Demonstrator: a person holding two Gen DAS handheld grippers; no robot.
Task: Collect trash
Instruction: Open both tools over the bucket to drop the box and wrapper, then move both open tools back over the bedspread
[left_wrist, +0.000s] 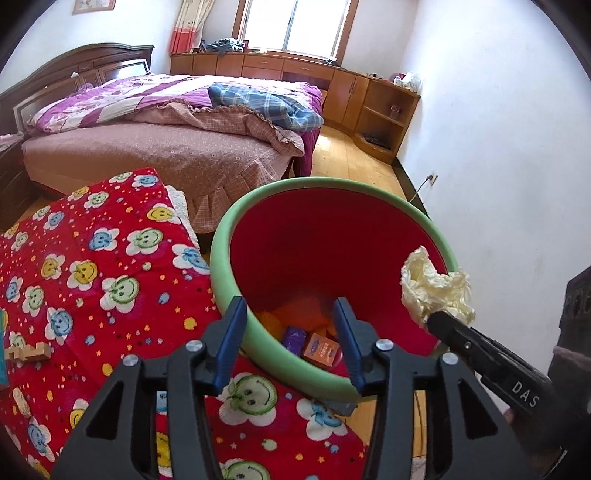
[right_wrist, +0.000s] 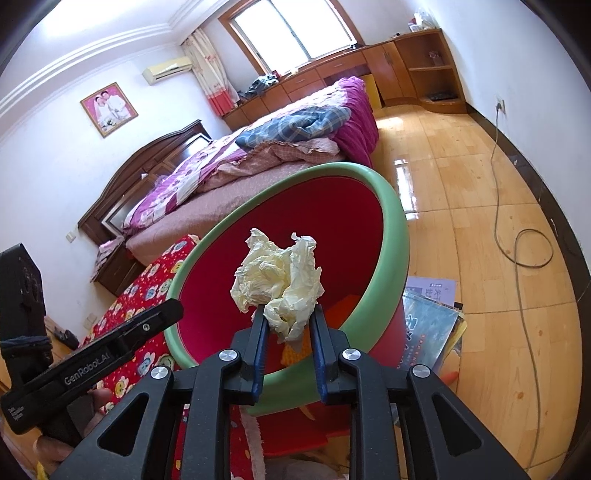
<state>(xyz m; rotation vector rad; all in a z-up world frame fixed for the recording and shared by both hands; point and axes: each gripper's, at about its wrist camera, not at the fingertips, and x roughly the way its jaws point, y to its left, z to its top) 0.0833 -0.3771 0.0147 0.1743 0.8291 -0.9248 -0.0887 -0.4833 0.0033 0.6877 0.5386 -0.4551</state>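
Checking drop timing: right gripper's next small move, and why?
Probably open the right gripper: it pinches the crumpled paper wad over the mouth of the red bin with green rim, and the left gripper is open and empty.

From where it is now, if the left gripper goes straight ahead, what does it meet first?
Probably the red inner wall of the green-rimmed bin. The left gripper stands open and empty over the near rim; depth is unclear.

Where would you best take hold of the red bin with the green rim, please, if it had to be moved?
On the thick green rim of the bin, at its near edge, coming from above: it is rolled, open and unobstructed, and the left tongs already straddle it.
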